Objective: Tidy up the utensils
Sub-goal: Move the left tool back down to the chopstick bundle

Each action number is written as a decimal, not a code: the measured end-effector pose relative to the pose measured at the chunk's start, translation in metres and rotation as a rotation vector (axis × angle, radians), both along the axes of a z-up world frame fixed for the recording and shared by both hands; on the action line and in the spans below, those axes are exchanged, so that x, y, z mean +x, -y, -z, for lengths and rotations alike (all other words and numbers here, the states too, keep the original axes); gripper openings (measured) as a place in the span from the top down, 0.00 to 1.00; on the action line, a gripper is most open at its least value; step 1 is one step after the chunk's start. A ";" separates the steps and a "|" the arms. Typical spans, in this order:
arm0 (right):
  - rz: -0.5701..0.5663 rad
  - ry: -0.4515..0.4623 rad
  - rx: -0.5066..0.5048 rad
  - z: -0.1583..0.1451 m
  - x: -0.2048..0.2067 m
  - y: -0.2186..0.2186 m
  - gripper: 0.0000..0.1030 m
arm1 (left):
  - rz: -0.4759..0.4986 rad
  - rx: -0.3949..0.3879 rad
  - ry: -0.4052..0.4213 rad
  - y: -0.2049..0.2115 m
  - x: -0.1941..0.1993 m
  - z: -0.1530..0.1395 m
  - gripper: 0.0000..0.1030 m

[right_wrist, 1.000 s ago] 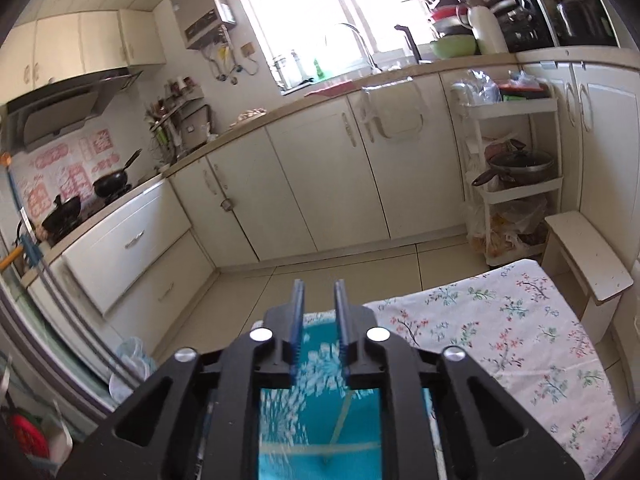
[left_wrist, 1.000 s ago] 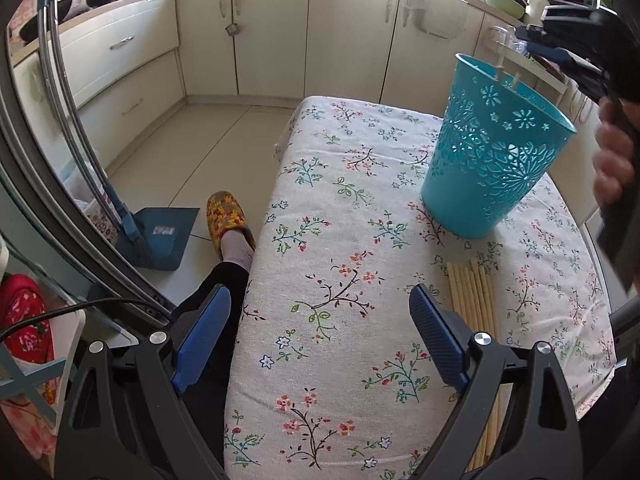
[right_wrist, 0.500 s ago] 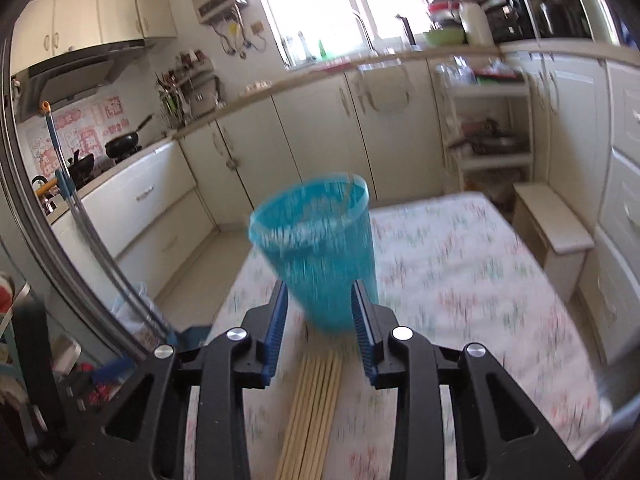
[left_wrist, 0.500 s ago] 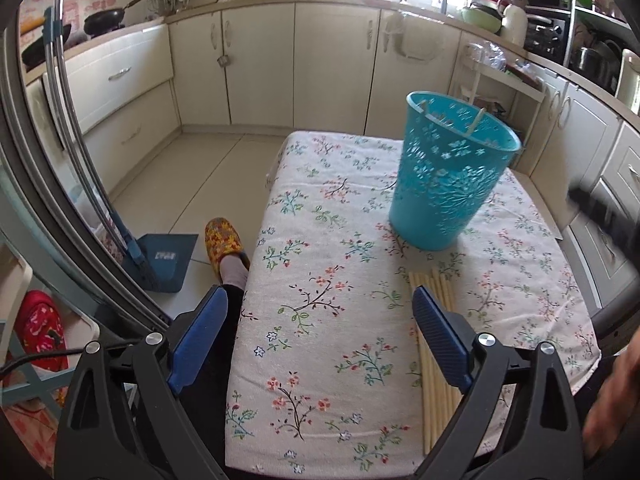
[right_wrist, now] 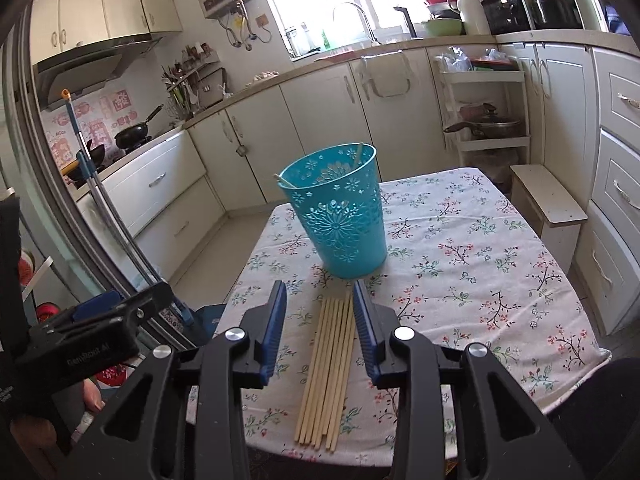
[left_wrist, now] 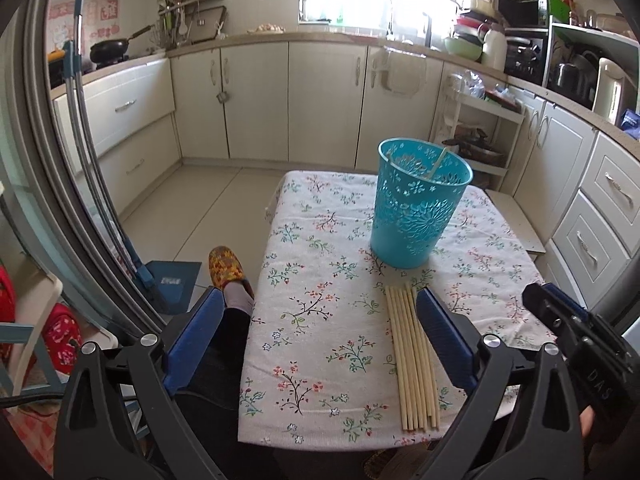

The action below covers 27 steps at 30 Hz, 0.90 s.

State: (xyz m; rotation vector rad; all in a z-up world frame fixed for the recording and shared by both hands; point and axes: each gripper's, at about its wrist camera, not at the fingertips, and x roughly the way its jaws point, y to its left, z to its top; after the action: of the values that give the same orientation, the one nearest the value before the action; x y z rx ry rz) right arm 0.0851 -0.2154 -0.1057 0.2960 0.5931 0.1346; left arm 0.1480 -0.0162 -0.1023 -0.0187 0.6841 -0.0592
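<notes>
A teal perforated basket (left_wrist: pixel 416 208) stands upright on the floral tablecloth (left_wrist: pixel 316 320), with two chopsticks leaning inside it. It also shows in the right wrist view (right_wrist: pixel 340 216). A row of several wooden chopsticks (left_wrist: pixel 412 356) lies flat in front of the basket, near the table's front edge, and shows in the right wrist view too (right_wrist: pixel 326 372). My left gripper (left_wrist: pixel 320 328) is wide open and empty above the table's front left. My right gripper (right_wrist: pixel 320 320) is open and empty, its jaws either side of the far ends of the chopsticks, above them.
The small table (right_wrist: pixel 500 280) stands in a kitchen with cream cabinets (left_wrist: pixel 256 100) behind. A low wooden stool (right_wrist: pixel 548 196) is at the table's right. A slippered foot (left_wrist: pixel 228 268) and a blue dustpan (left_wrist: pixel 172 280) are on the floor to the left.
My right gripper has pulled back from above the basket to the near edge of the table and opened. My left gripper has drawn back and tilted up.
</notes>
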 end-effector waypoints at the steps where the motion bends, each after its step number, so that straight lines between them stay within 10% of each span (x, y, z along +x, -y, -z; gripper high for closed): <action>1: -0.001 0.001 -0.003 0.000 -0.002 0.000 0.67 | 0.000 0.000 0.006 0.000 -0.003 -0.002 0.10; 27: -0.018 -0.289 -0.063 0.106 0.068 -0.012 0.75 | -0.051 0.017 -0.072 -0.024 0.001 0.024 0.08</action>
State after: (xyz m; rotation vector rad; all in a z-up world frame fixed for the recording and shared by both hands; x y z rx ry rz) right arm 0.1533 -0.2036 -0.2113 0.2510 0.8853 0.0908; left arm 0.1490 0.0079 -0.1263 -0.0216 0.7554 -0.0041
